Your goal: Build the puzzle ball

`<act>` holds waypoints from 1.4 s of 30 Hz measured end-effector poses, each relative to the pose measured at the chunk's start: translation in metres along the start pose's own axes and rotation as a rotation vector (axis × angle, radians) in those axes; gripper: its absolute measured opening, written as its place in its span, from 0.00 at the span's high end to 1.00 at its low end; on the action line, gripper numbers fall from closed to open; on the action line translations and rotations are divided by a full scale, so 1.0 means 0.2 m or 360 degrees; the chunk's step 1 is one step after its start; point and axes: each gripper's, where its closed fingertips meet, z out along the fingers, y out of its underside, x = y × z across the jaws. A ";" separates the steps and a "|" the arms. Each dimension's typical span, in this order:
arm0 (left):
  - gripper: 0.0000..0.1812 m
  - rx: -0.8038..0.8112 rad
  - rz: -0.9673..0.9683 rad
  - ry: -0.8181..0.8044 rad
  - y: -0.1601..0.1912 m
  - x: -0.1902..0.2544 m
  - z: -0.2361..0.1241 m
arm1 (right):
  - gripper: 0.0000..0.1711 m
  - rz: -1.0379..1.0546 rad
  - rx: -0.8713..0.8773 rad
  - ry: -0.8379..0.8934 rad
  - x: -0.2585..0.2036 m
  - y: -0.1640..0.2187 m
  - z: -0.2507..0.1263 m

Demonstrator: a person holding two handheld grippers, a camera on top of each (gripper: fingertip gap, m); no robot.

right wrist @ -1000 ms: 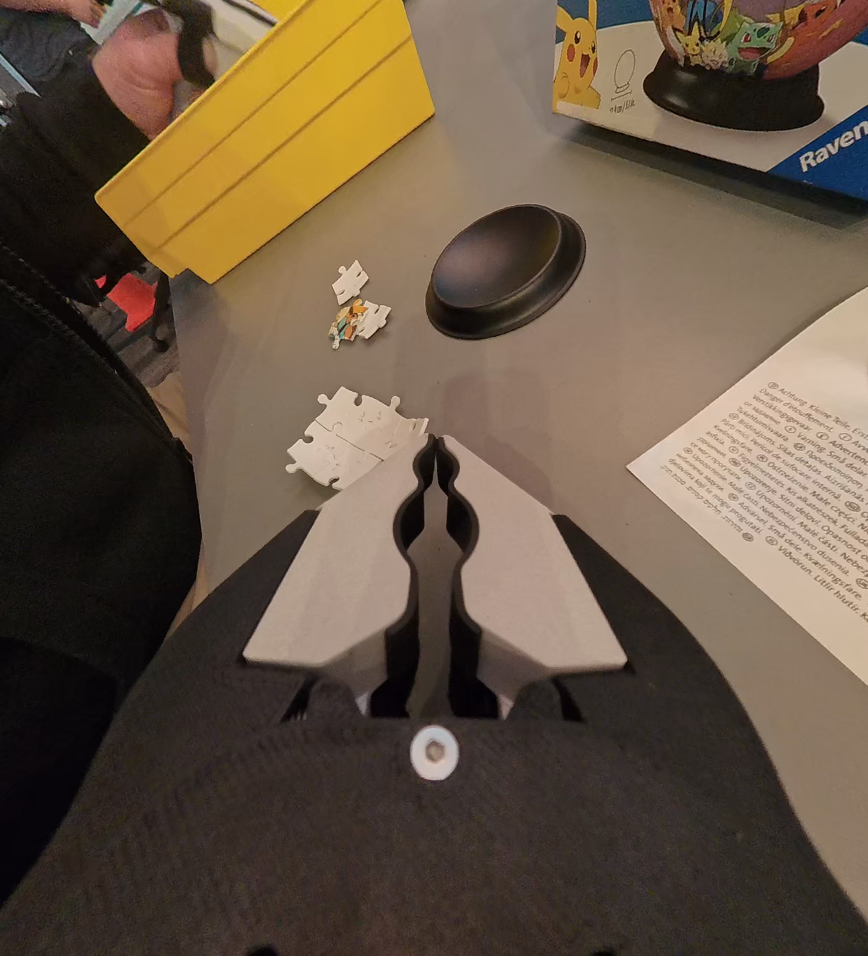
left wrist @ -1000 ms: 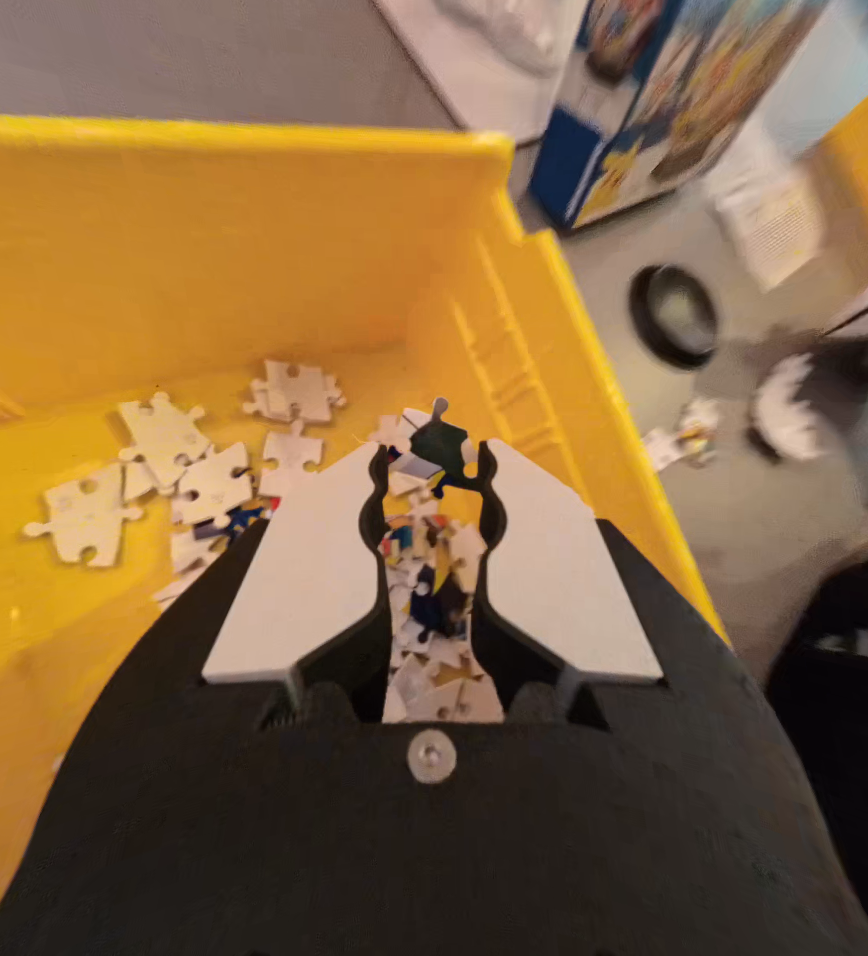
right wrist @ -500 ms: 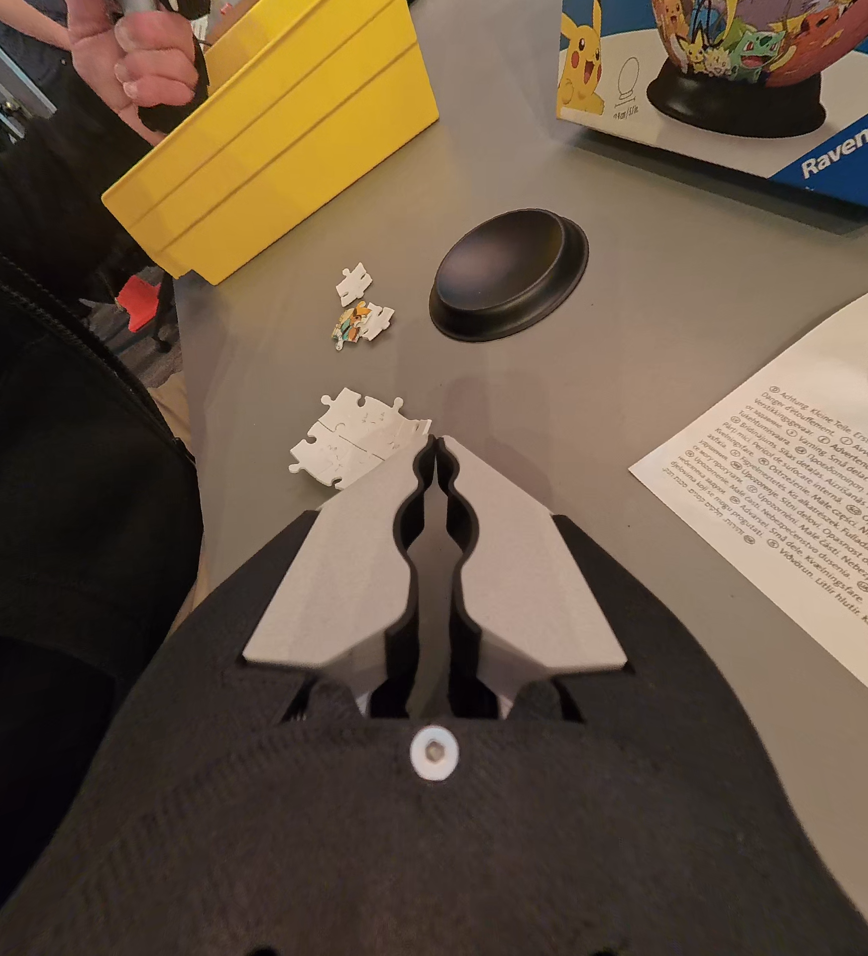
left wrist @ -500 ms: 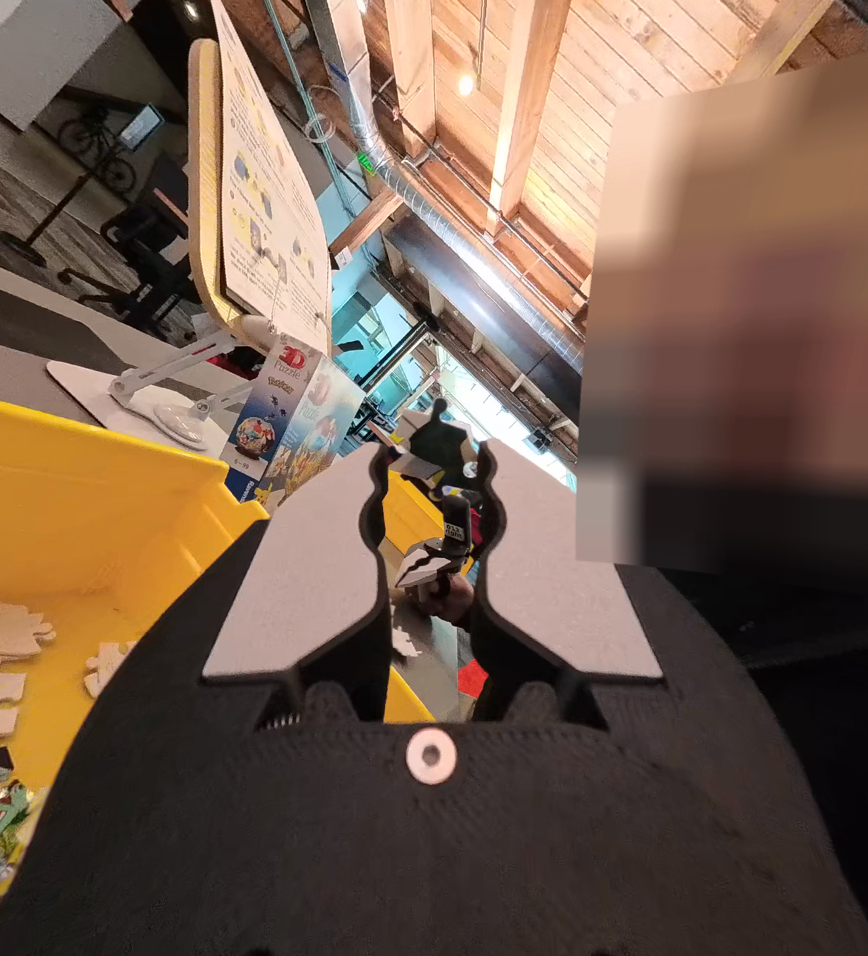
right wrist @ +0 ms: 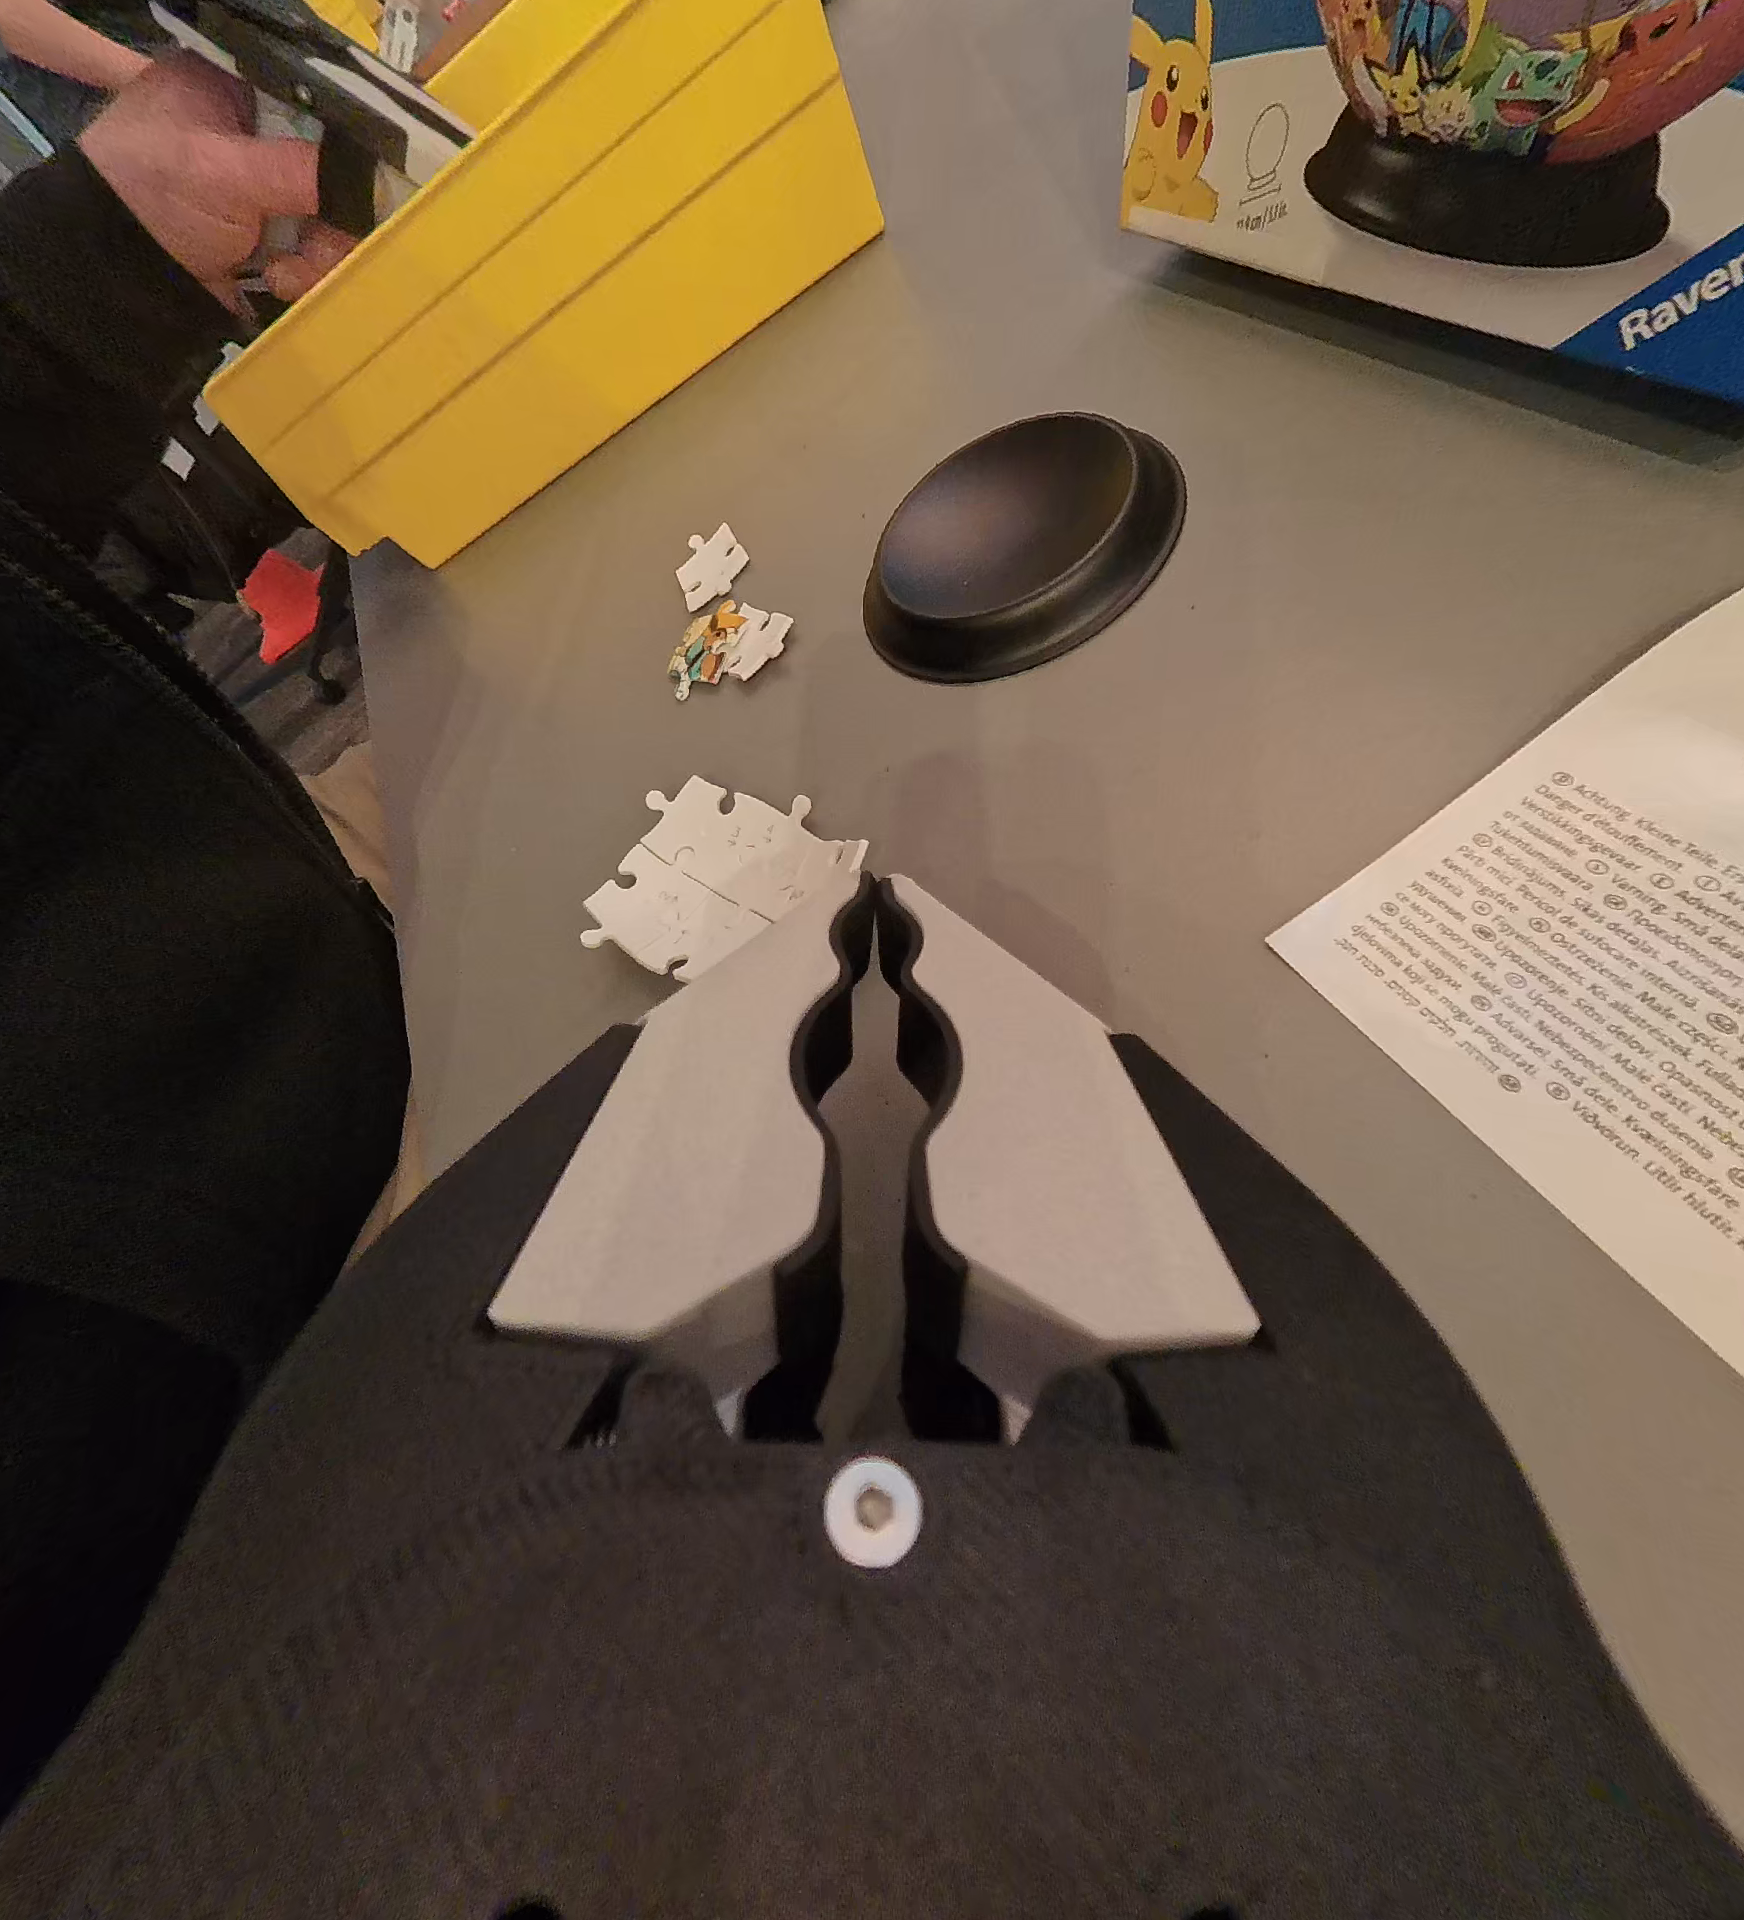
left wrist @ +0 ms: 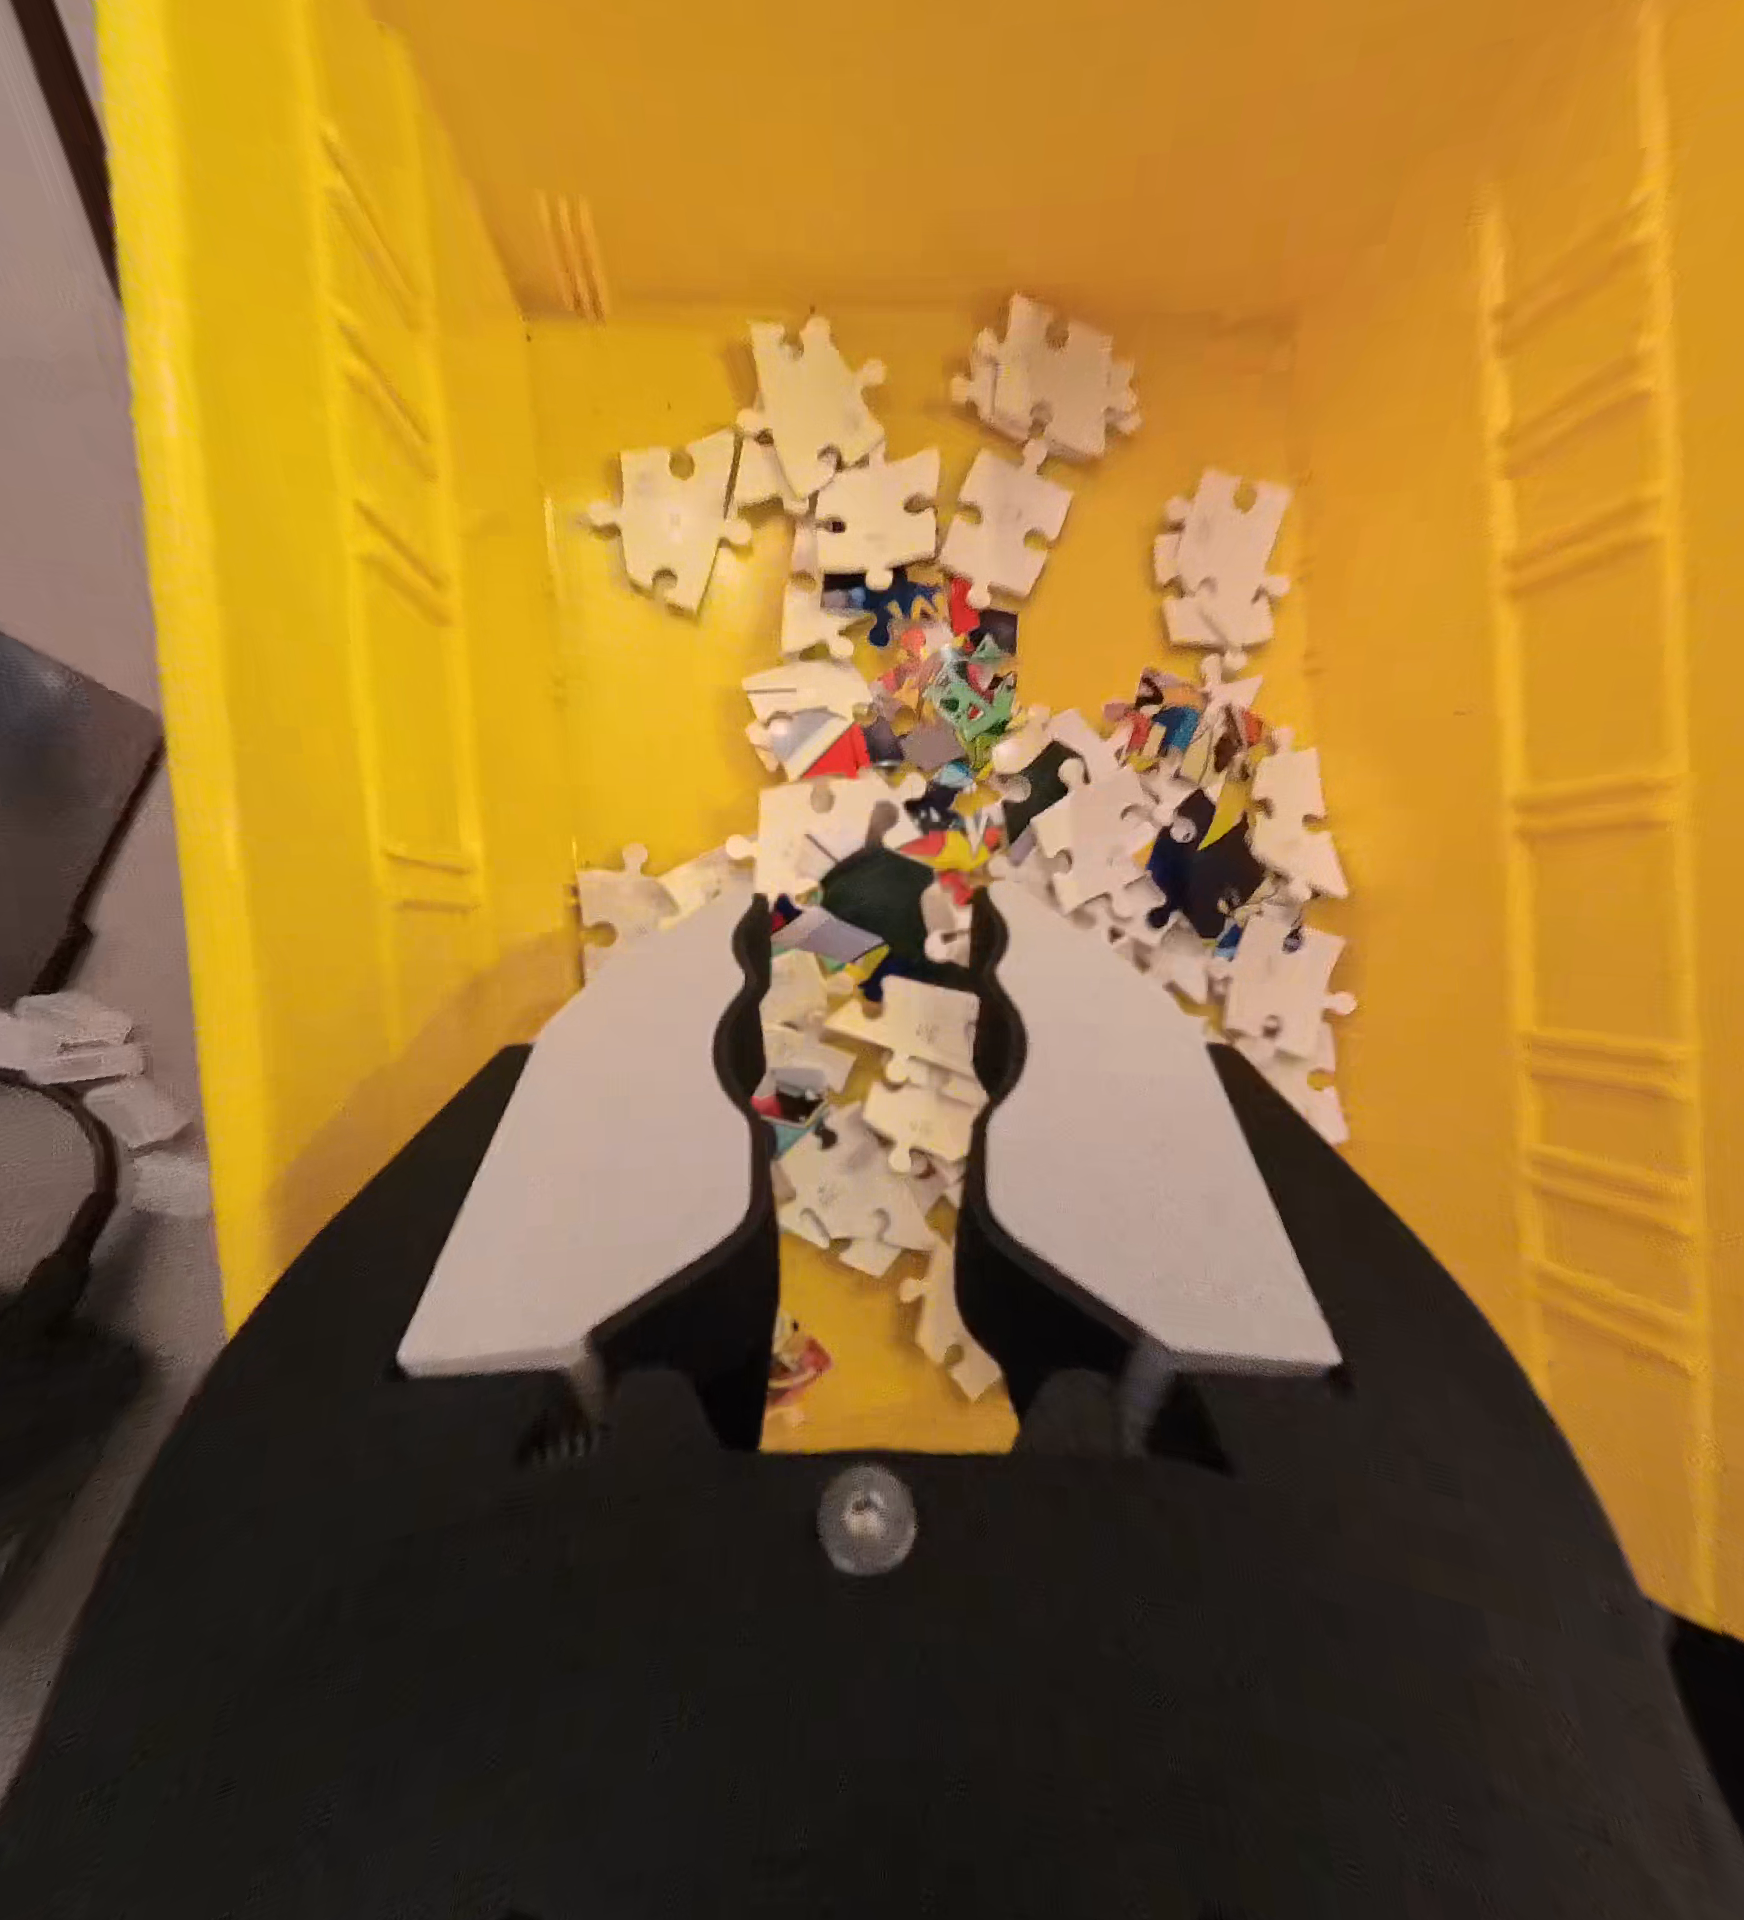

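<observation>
A: Start at the left. What's there?

B: The left gripper (left wrist: 870, 914) reaches into the deep yellow plastic bin (left wrist: 328, 623), its jaws pinching a dark green puzzle piece (left wrist: 873, 888) over the heap of loose white-backed and colourful puzzle pieces (left wrist: 1003, 727).

A: And further right?

B: The right gripper (right wrist: 873, 894) hovers above the grey table (right wrist: 1107, 831), jaws pressed together, just beside a joined patch of white puzzle pieces (right wrist: 712, 873). Beyond sit the round black plastic stand (right wrist: 1024, 545), a blue printed puzzle box (right wrist: 1470, 156) and a white printed instruction sheet (right wrist: 1626, 987); both bear writing.

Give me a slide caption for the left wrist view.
Left tool holding a dark puzzle piece above loose pieces in the yellow bin.
</observation>
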 end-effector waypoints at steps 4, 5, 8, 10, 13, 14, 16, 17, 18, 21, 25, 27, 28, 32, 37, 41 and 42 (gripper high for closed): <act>0.69 -0.0041 0.0106 -0.0046 -0.01 0.03 0.03 | 1.00 -0.0003 -0.0009 0.0010 0.00 0.00 0.00; 0.70 -0.0010 0.0143 -0.0003 -0.04 0.06 0.03 | 1.00 -0.0004 -0.0008 0.0012 0.00 0.00 0.00; 0.74 0.0013 0.0308 0.0149 -0.11 0.21 0.07 | 1.00 -0.0001 -0.0010 0.0010 0.00 0.00 0.00; 0.74 -0.0058 0.0462 0.0208 -0.12 0.28 0.13 | 1.00 -0.0001 -0.0006 0.0008 0.00 0.00 0.00; 0.74 -0.0235 0.0622 0.0189 -0.08 0.33 0.24 | 1.00 -0.0005 0.0000 0.0008 0.00 0.00 0.00; 0.74 -0.0280 0.0662 0.0173 -0.06 0.35 0.27 | 1.00 -0.0005 0.0005 0.0008 0.00 0.00 0.00; 0.74 -0.0356 0.0742 0.0139 -0.03 0.36 0.32 | 1.00 -0.0001 0.0011 0.0005 0.00 0.00 0.00; 0.77 -0.0377 0.0762 0.0117 -0.02 0.36 0.32 | 1.00 -0.0001 0.0013 0.0003 0.00 -0.01 0.00; 0.80 -0.0383 0.0784 0.0106 -0.02 0.36 0.33 | 1.00 0.0000 0.0013 0.0001 0.00 -0.01 0.00; 0.81 -0.0363 0.0789 0.0095 -0.02 0.37 0.33 | 1.00 0.0004 0.0017 -0.0005 0.00 -0.01 -0.01; 0.82 -0.0296 0.0784 0.0035 -0.05 0.35 0.31 | 1.00 0.0003 0.0026 -0.0008 0.00 -0.01 -0.01; 0.82 -0.0256 0.0723 0.0070 -0.06 0.34 0.28 | 1.00 0.0002 0.0026 -0.0009 0.00 -0.01 -0.01; 0.82 -0.0227 0.0691 0.0074 -0.07 0.33 0.27 | 1.00 0.0002 0.0026 -0.0009 0.00 -0.01 -0.01; 0.82 0.0044 0.0407 0.0255 -0.15 0.33 0.16 | 1.00 -0.0002 0.0027 -0.0007 0.00 -0.01 -0.01; 0.82 0.0666 0.0061 0.0783 -0.37 0.42 -0.16 | 1.00 -0.0003 0.0023 -0.0008 -0.01 -0.01 -0.01; 0.82 0.1142 -0.0326 0.1429 -0.49 0.44 -0.48 | 1.00 -0.0012 0.0023 -0.0003 -0.01 -0.01 -0.01; 0.82 0.1221 -0.0404 0.1557 -0.49 0.43 -0.54 | 1.00 -0.0013 0.0026 -0.0003 -0.01 -0.01 -0.01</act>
